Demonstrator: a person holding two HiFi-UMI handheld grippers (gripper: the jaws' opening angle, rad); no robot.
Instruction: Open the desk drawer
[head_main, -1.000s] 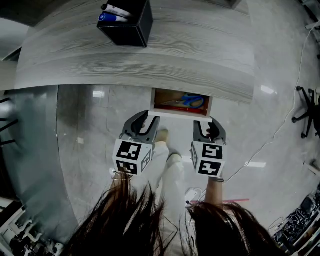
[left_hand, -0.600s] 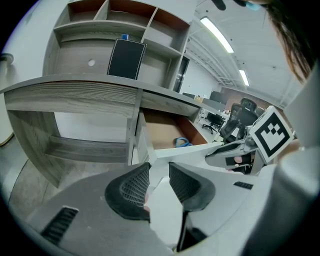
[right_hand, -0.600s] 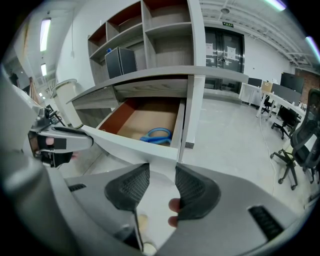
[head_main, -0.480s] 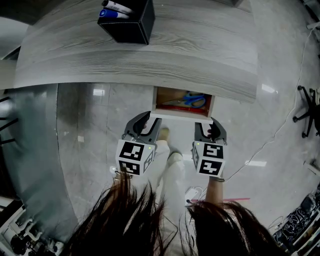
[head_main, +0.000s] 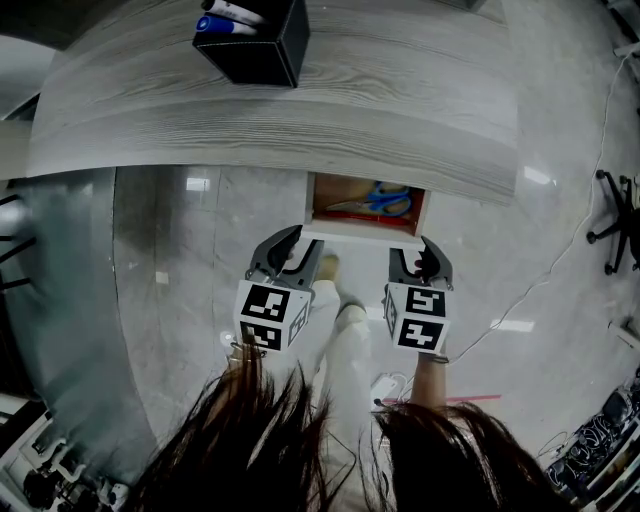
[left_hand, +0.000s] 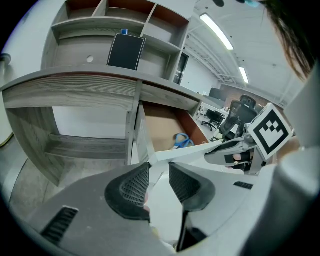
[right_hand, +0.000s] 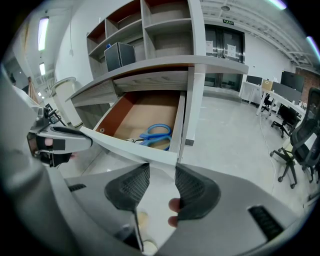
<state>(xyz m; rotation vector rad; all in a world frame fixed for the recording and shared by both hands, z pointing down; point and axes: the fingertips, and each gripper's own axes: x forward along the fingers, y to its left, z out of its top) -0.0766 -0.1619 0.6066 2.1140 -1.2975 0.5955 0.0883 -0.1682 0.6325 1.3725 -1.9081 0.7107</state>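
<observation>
Slightly farther out than a second ago, the drawer (head_main: 360, 234) sits just above centre of the head view, its white front nearer the person, and both tongs have shifted a touch lower with it. Its back half is hidden under the grey wood-grain desk top (head_main: 300, 110), whose edge also cuts off part of the blue-handled scissors (head_main: 385, 200) lying inside. At the top edge, a black box (head_main: 255, 55) holding markers (head_main: 225, 25) is partly out of frame. Glossy pale floor tiles (head_main: 170, 300) fill the middle, with a white cable (head_main: 590, 180) and a chair base (head_main: 615, 220) at the far right; dark hair covers the bottom. The left gripper (head_main: 298, 245) is at the front's left end and the right gripper (head_main: 417, 252) at its right end. Each gripper view shows jaws apart, the front's corner reaching in between the tips; whether the pads press on it is hard to tell. Open shelves (left_hand: 100, 20) stand above the desk, and ceiling light strips (left_hand: 217, 30) run upper right.
</observation>
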